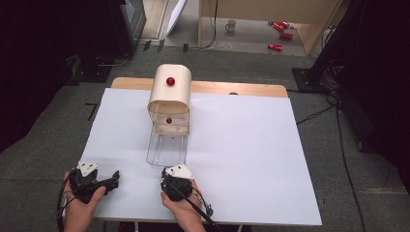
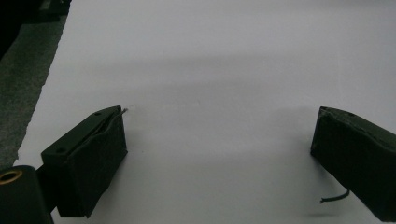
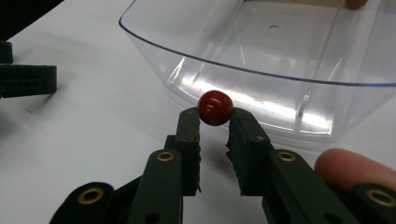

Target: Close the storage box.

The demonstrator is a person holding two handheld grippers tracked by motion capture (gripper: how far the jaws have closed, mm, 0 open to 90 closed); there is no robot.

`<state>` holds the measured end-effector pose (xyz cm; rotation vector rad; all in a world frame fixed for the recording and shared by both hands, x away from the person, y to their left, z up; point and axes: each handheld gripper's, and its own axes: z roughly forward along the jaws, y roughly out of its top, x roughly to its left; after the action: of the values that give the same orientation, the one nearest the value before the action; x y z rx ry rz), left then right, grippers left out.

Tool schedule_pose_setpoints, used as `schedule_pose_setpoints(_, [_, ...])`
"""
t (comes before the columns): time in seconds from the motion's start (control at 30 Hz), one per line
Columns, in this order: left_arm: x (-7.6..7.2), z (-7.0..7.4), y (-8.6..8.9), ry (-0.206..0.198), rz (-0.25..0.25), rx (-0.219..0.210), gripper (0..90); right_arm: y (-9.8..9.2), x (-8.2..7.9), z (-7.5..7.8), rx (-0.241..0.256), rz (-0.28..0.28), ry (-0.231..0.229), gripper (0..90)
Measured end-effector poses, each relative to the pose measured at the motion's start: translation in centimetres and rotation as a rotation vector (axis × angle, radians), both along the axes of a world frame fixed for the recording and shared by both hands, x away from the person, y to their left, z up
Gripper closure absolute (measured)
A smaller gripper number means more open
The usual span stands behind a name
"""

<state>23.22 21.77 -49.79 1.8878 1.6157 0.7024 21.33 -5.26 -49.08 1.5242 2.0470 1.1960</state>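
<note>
My right gripper (image 3: 215, 122) is shut on a small red ball (image 3: 215, 107), pinched between the fingertips. The ball sits right against the front wall of a clear plastic tray (image 3: 243, 74); I cannot tell whether it is fixed to that wall. In the high view this tray (image 1: 167, 151) sticks out toward me from under a rounded wooden box (image 1: 169, 94), and the right gripper (image 1: 171, 176) is at its near end. My left gripper (image 2: 219, 135) is open over bare white tabletop, and it lies at the front left (image 1: 113, 179) with nothing between its jaws.
The wooden box has a red knob (image 1: 170, 80) on its curved lid and a smaller red knob (image 1: 168, 120) lower down. A white sheet (image 1: 241, 145) covers the table. The floor beyond holds a mug (image 1: 230, 25) and red cans (image 1: 280, 26).
</note>
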Motion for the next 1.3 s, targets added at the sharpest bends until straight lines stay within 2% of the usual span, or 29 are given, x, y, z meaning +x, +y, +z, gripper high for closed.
schedule_pose_setpoints(0.13, [0.0,0.0,0.0,0.0,0.0,0.0,3.8,-0.2,0.1,0.8,-0.001,0.002,-0.025,75.5])
schedule_pose_setpoints(0.4, [0.0,0.0,0.0,0.0,0.0,0.001,3.8,-0.6,0.6,1.5,-0.007,-0.007,-0.034,75.6])
schedule_pose_setpoints(1.3, [0.0,0.0,0.0,0.0,0.0,0.001,3.7,-0.5,5.7,1.9,-0.033,-0.025,-0.039,75.6])
